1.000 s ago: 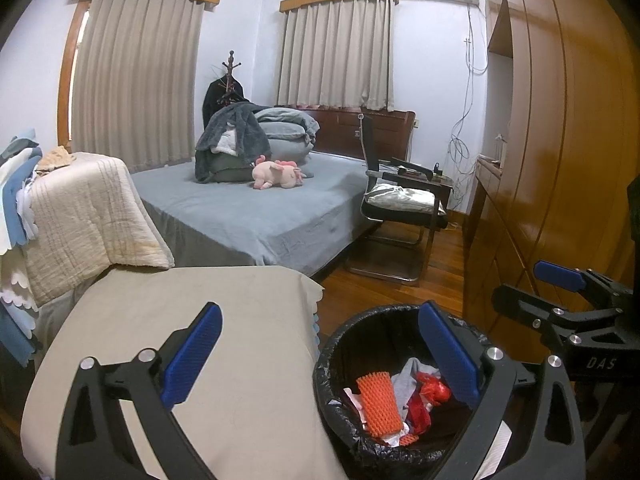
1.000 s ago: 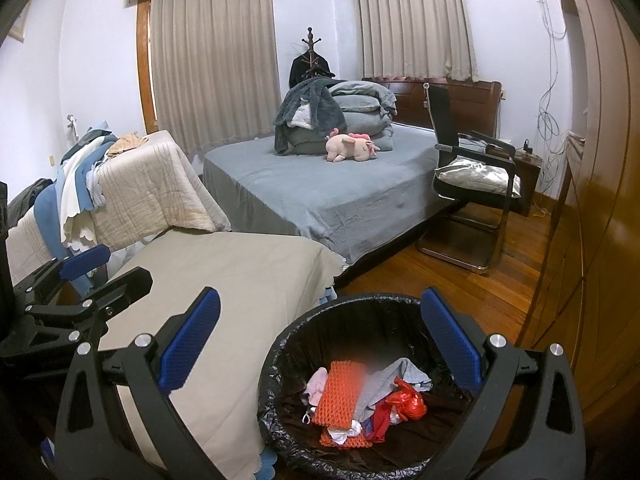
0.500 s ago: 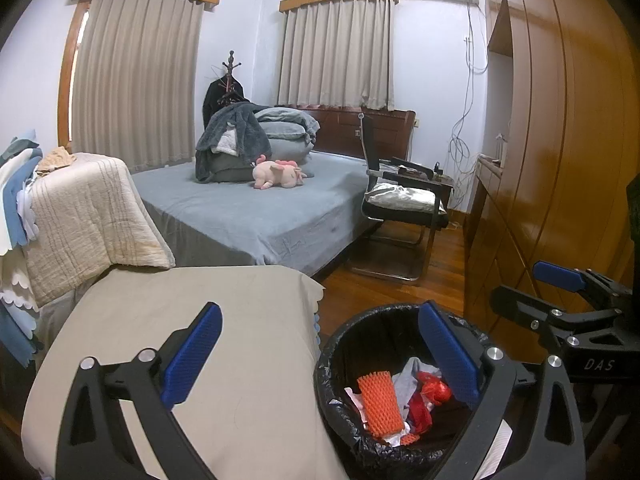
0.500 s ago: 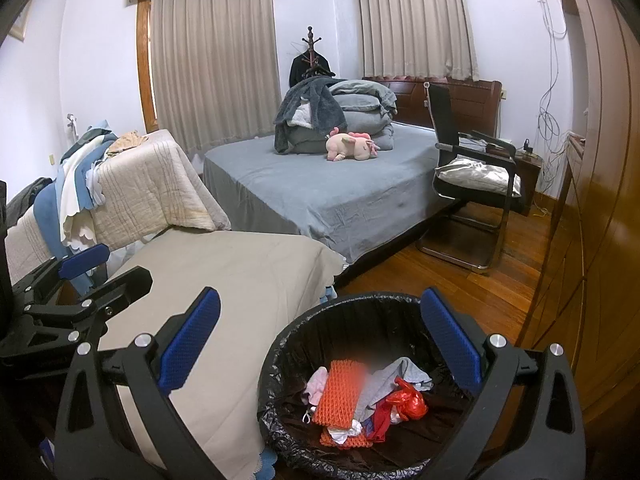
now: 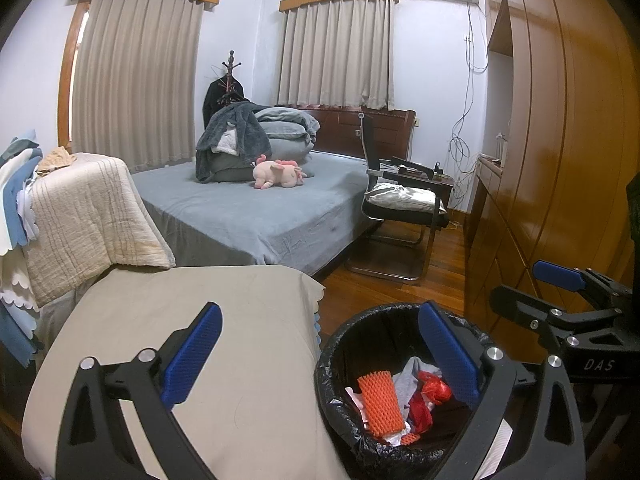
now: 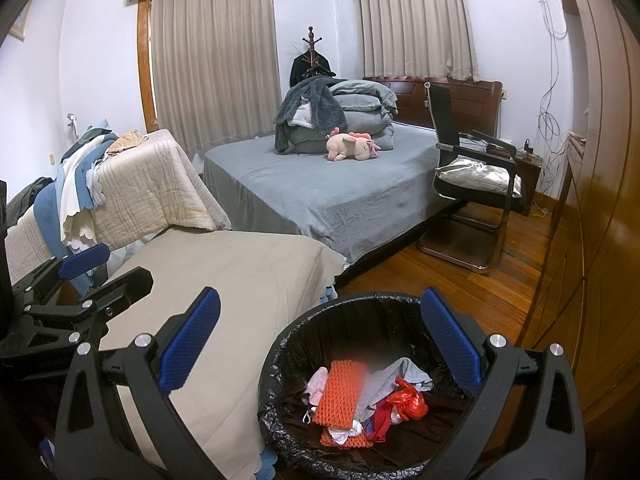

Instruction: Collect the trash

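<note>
A round bin (image 5: 340, 352) (image 6: 280, 344) lined with a black bag stands on the wood floor beside a beige-covered table. Inside lie an orange foam net (image 5: 379, 402) (image 6: 339, 394), a red plastic scrap (image 5: 434, 390) (image 6: 410, 398), grey cloth and white paper. My left gripper (image 5: 320, 348) is open and empty, held over the table's edge and the bin's left rim. My right gripper (image 6: 320, 344) is open and empty above the bin. Each gripper shows at the side of the other's view: the right gripper (image 5: 560, 292), the left gripper (image 6: 86, 268).
The beige-covered table (image 5: 180, 340) (image 6: 240, 272) fills the near left. A quilt-draped piece with blue cloths (image 6: 132, 184) stands behind it. A grey bed (image 5: 256, 208) with a pink plush, a black chair (image 5: 404, 208) and a wooden wardrobe (image 5: 560, 160) ring the floor.
</note>
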